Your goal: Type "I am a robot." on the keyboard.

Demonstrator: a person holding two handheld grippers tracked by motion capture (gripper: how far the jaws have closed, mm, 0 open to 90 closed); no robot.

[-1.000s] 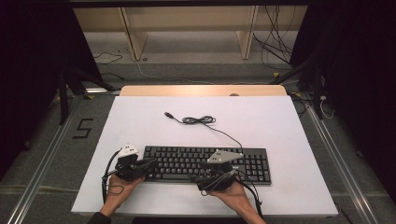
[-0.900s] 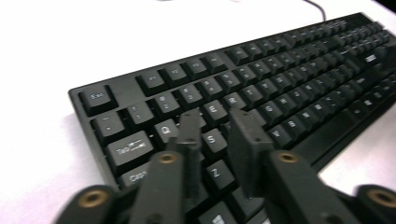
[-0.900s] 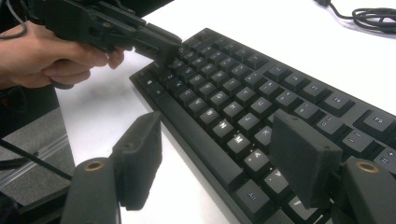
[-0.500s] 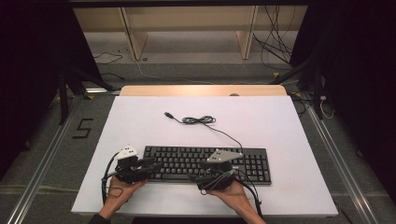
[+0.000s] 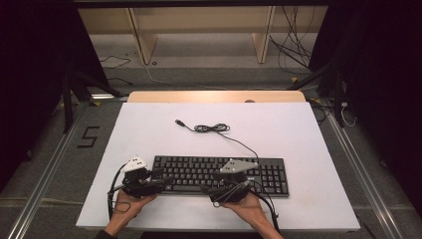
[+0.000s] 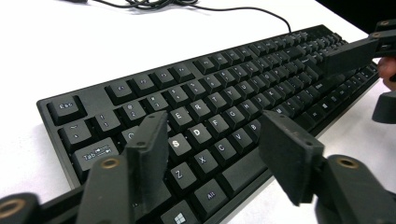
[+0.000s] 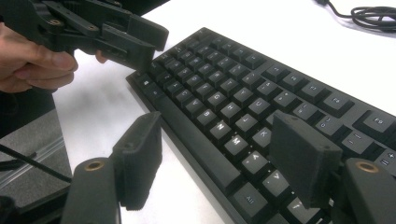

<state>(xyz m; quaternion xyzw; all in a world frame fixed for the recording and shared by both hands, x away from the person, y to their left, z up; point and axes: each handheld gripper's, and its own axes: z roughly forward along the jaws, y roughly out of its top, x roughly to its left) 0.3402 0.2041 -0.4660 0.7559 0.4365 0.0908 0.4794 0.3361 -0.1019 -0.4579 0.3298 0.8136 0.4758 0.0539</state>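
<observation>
**Both grippers at the keyboard's near edge, fingers wide**

Room: dark surround, grey floor (image 5: 54, 164) with a metal rail (image 5: 42, 186) on the left and a painted "5" (image 5: 88, 137). Pale wooden shelving (image 5: 199, 30) at the back, loose cables (image 5: 293, 55) on the floor near it.

Tabletop (image 5: 278, 124): big white sheet, wooden strip along the far edge, mostly bare. No containers on it.

Keyboard (image 5: 271, 174): black, full-size, flat on the tabletop, near the person's edge, long side across the high view. Its cable (image 5: 211, 128) runs from the back right of the keyboard, coiled loosely mid-tabletop, plug end lying free to the left.

Left gripper (image 5: 161, 181): held in the left hand (image 5: 127, 204) at the keyboard's left near corner. In the left gripper view its fingers (image 6: 149, 149) stand wide, just been opening, nothing pinched; letter keys S, D, X, C show in the gap. One finger is over the Tab/Caps area; contact with the keys cannot be told.

Right gripper (image 5: 211, 189): held in the right hand (image 5: 249, 209) at the near edge, around the keyboard's middle. In the right gripper view its fingers (image 7: 140, 154) are wide, holding nothing, straddling the keyboard's front edge by the space bar. Touching or hovering: cannot tell.

The two grippers are near each other, apart.
</observation>
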